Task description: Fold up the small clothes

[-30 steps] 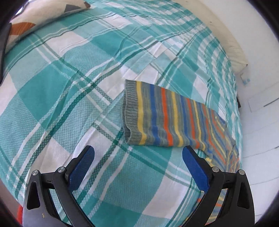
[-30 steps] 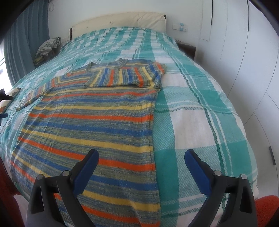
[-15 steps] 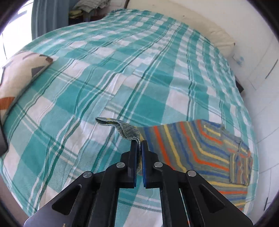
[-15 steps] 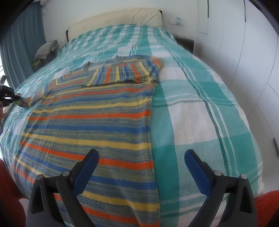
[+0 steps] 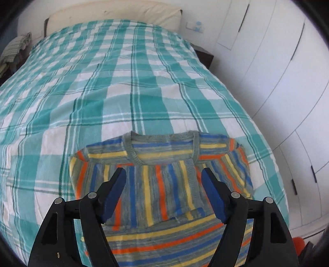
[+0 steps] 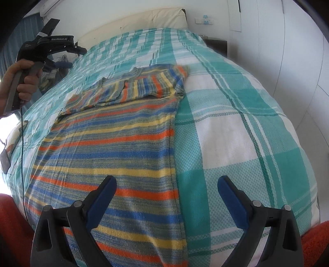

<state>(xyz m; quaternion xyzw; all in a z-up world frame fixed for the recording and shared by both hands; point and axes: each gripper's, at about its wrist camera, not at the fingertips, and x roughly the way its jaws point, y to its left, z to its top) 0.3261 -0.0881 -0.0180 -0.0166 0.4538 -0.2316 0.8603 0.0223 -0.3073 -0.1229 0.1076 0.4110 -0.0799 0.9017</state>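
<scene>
A striped knit sweater [image 6: 115,147] in grey, blue, yellow and orange lies flat on the bed. Both sleeves [image 5: 156,189] are folded across its chest, below the neckline [image 5: 162,141]. My left gripper [image 5: 163,191] is open and empty, held above the folded sleeves; it also shows in the right wrist view [image 6: 67,56], raised at the far left in a hand. My right gripper [image 6: 166,197] is open and empty over the sweater's lower right edge [image 6: 174,164].
The bed has a teal and white plaid cover [image 6: 236,123] and a cream headboard [image 5: 115,11]. White wardrobe doors [image 5: 287,71] line the right side. A dark nightstand [image 6: 218,44] stands by the headboard. Folded clothes [image 5: 14,49] lie at far left.
My left gripper took hold of the left sleeve cuff, carried it across the chest, then let go and opened. The right gripper stayed open near the hem.
</scene>
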